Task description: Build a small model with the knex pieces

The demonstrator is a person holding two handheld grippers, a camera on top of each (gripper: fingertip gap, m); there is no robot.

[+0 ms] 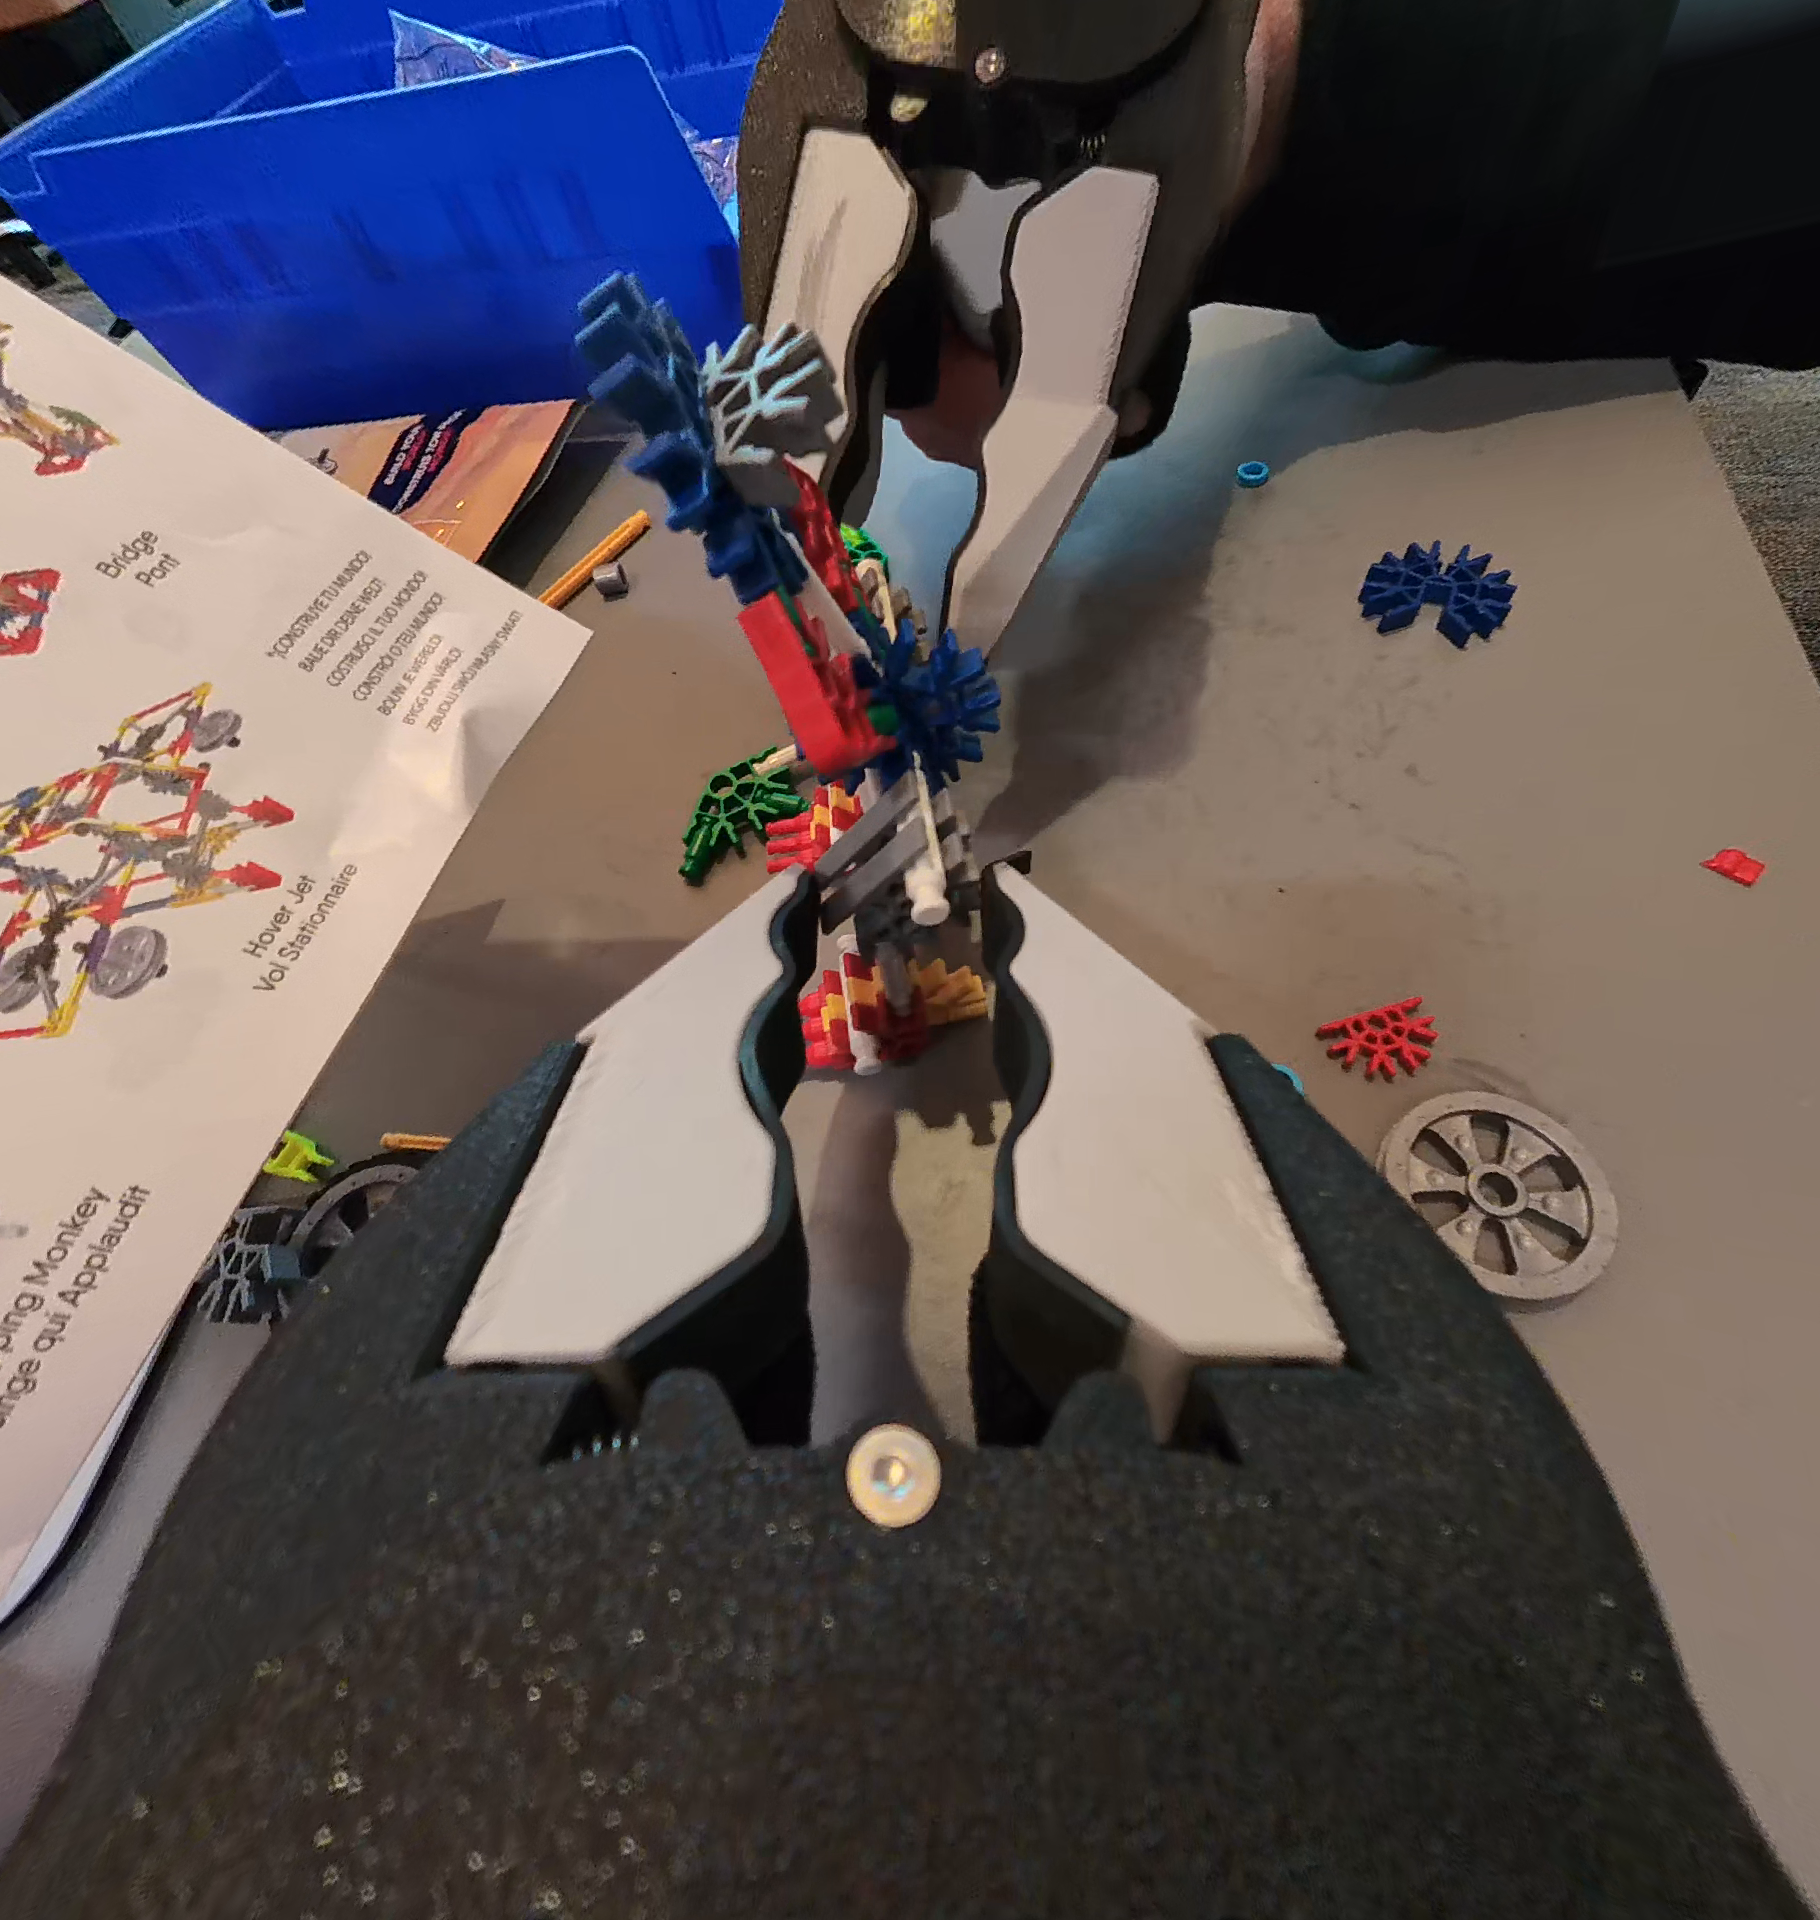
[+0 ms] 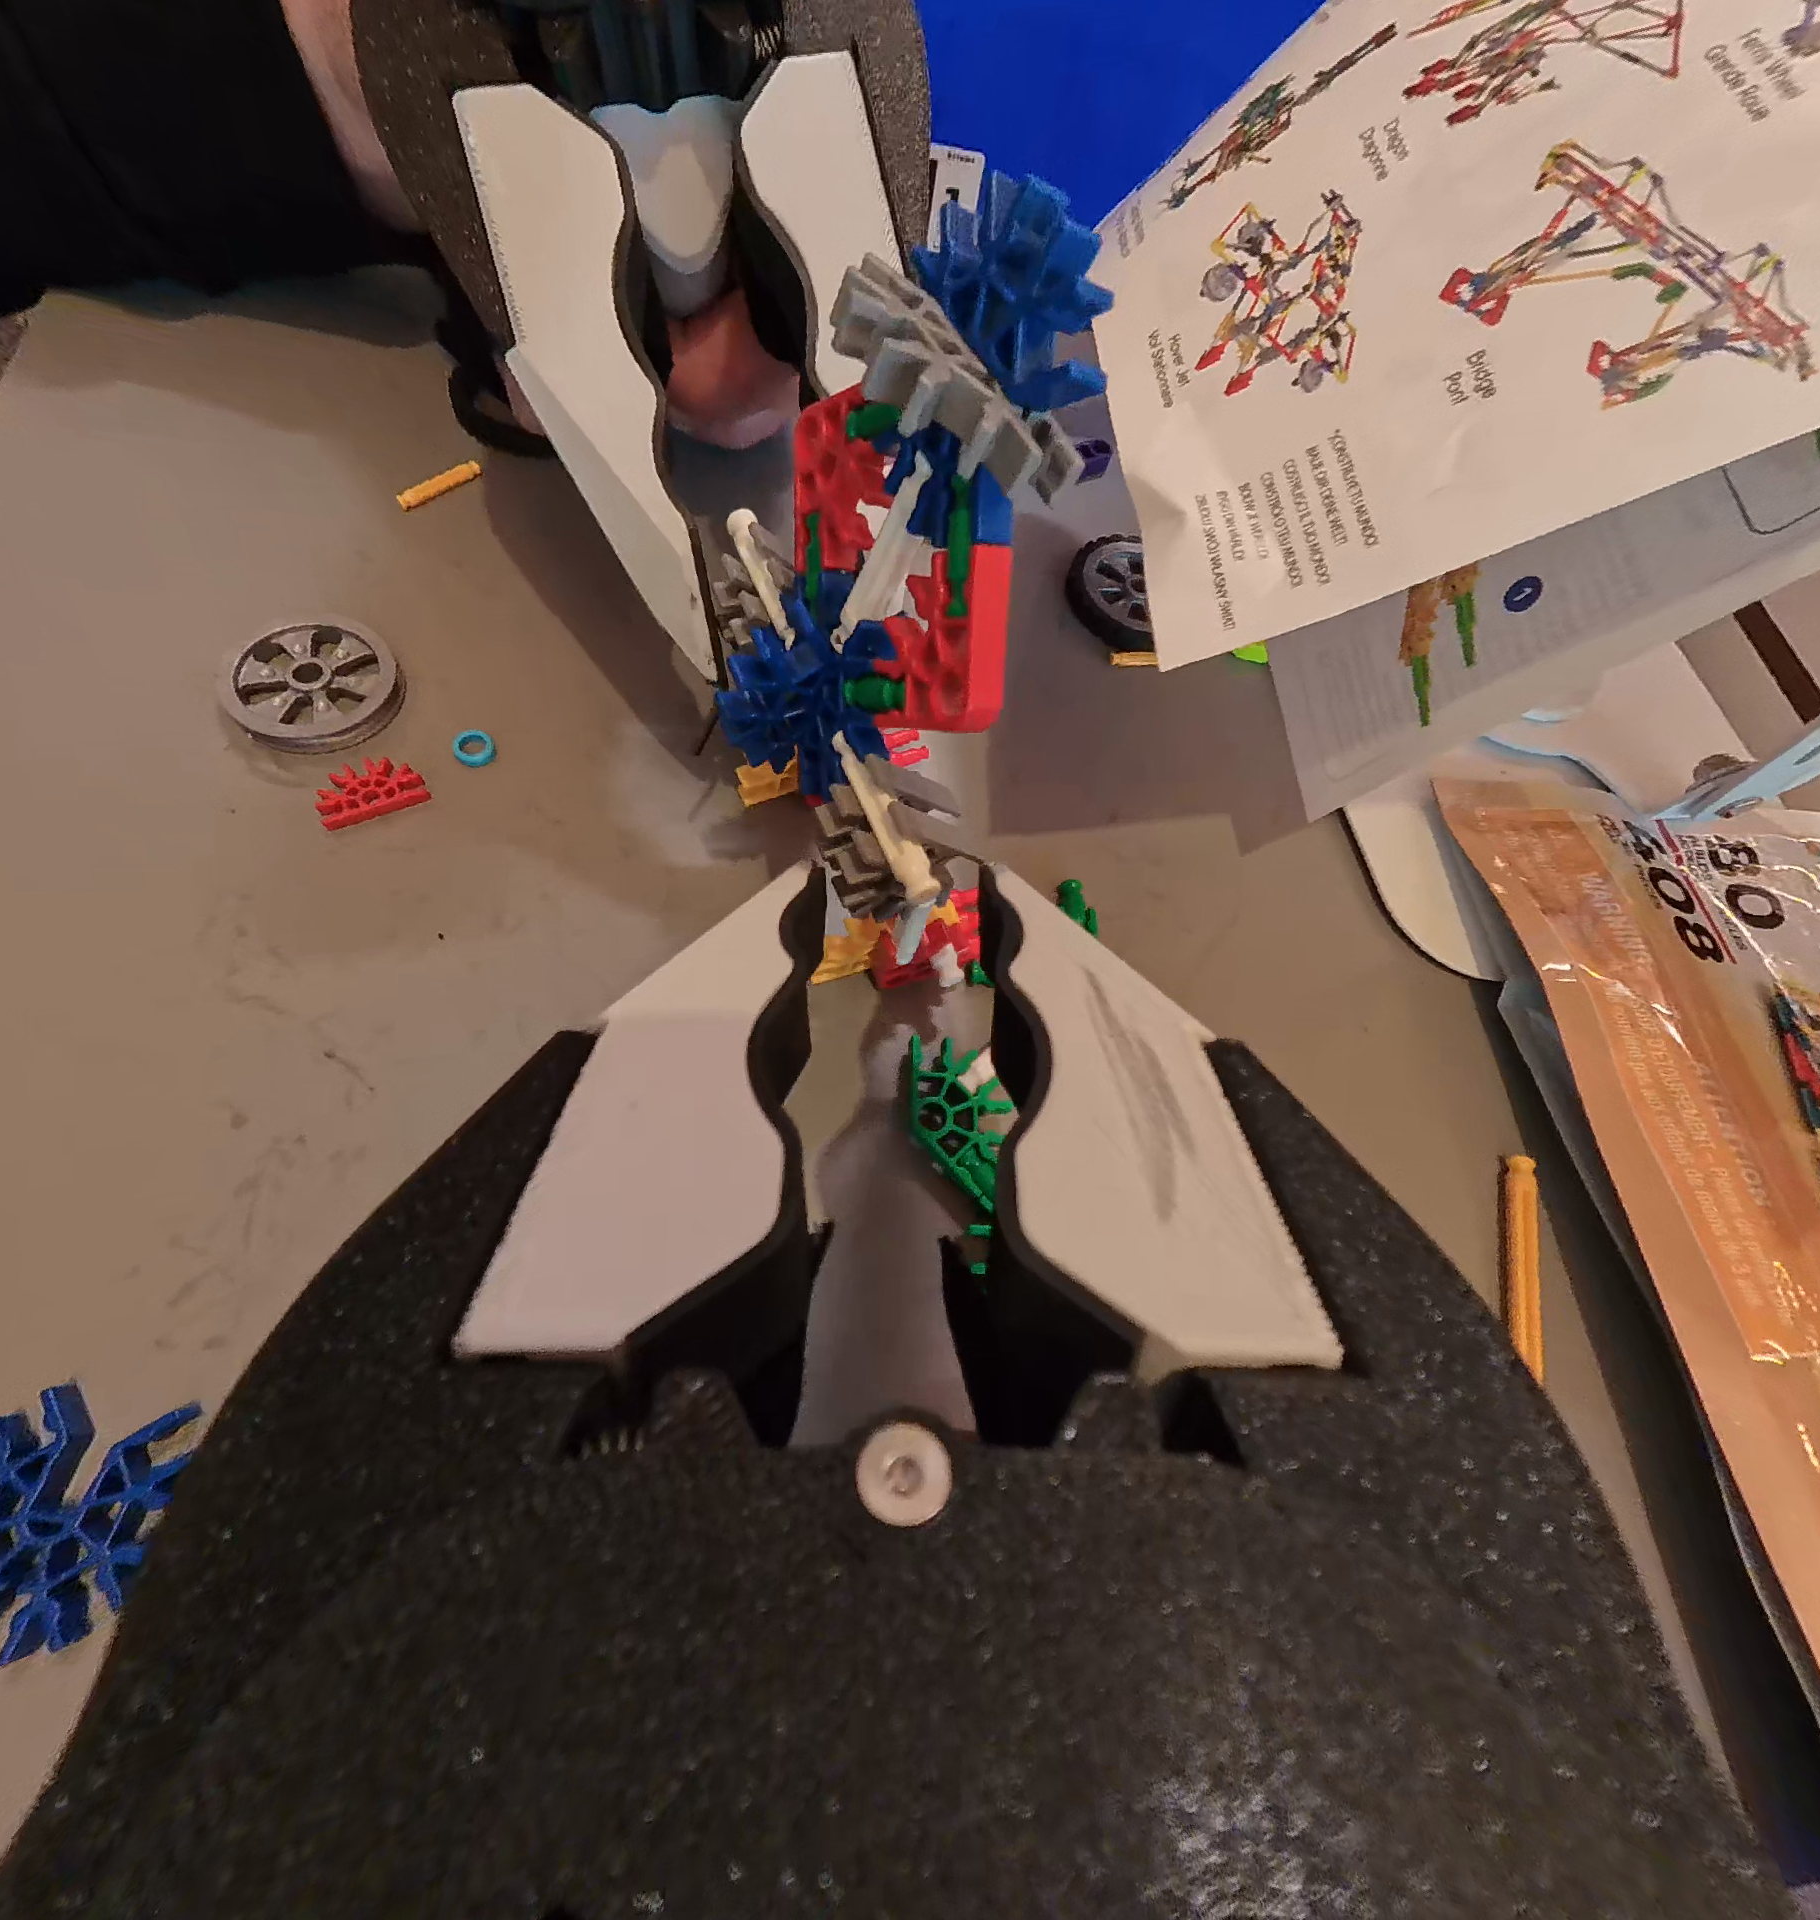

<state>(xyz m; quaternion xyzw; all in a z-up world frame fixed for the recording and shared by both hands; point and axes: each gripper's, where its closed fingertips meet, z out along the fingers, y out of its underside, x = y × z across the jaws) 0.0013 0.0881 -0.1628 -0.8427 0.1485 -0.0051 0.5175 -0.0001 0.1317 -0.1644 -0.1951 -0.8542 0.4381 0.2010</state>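
Note:
A toy assembly of plastic rods and connectors (image 1: 844, 675), with a red panel, blue and grey snowflake connectors and white rods, is held above the grey table (image 1: 1301, 779) between both grippers. My left gripper (image 1: 906, 883) is shut on its near grey connector and white rod end. My right gripper (image 1: 911, 571) comes in from the top and grips the far end. In the right wrist view, my right gripper (image 2: 901, 883) is shut on the grey and red end of the assembly (image 2: 927, 603), and the left gripper (image 2: 750, 623) holds the opposite end.
A blue bin (image 1: 366, 239) stands behind, with an instruction sheet (image 1: 158, 831) at the left. Loose parts lie about: a grey wheel (image 1: 1498, 1195), blue connectors (image 1: 1436, 597), a red connector (image 1: 1379, 1034), a green connector (image 2: 953, 1122), a yellow rod (image 2: 1519, 1257), and a parts bag (image 2: 1664, 1091). There is about 5 cm between the tips of the two grippers.

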